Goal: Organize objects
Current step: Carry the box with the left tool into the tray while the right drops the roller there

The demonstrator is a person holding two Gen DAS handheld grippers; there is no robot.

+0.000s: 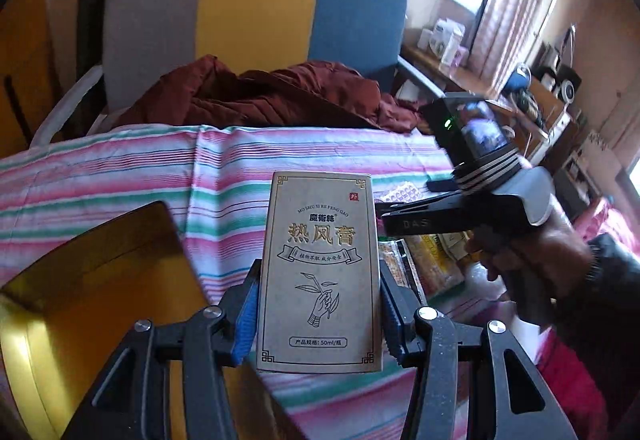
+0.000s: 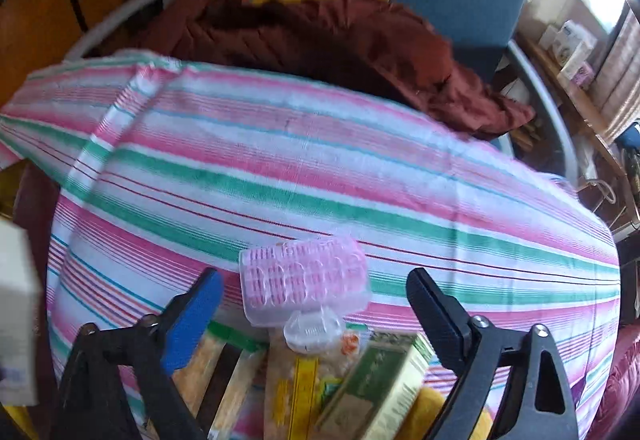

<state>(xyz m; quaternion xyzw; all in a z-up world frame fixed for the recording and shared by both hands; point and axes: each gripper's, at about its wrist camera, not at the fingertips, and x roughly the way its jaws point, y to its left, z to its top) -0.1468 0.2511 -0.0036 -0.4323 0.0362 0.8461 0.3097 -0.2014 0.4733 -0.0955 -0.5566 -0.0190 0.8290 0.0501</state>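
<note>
My left gripper (image 1: 318, 304) is shut on a beige carton with Chinese print and a hand-and-leaf drawing (image 1: 320, 260), held upright above the striped cloth (image 1: 160, 175). Its blue pads press both long sides. An open yellow box (image 1: 80, 300) sits just to its left. In the right wrist view my right gripper (image 2: 312, 292) is open and points steeply down. A clear pack of pink hair rollers (image 2: 304, 280) lies between its fingers, untouched by the pads. Below it lie snack packets (image 2: 296, 380) and a green carton (image 2: 376, 388). A hand (image 1: 532, 264) carries that gripper.
A chair with a grey, yellow and blue back (image 1: 256, 7) stands behind the table, with a maroon jacket (image 1: 280, 95) heaped on it. Cluttered wooden shelves (image 1: 540, 99) run along the right under a window. A pale box (image 2: 16, 320) shows at the left edge.
</note>
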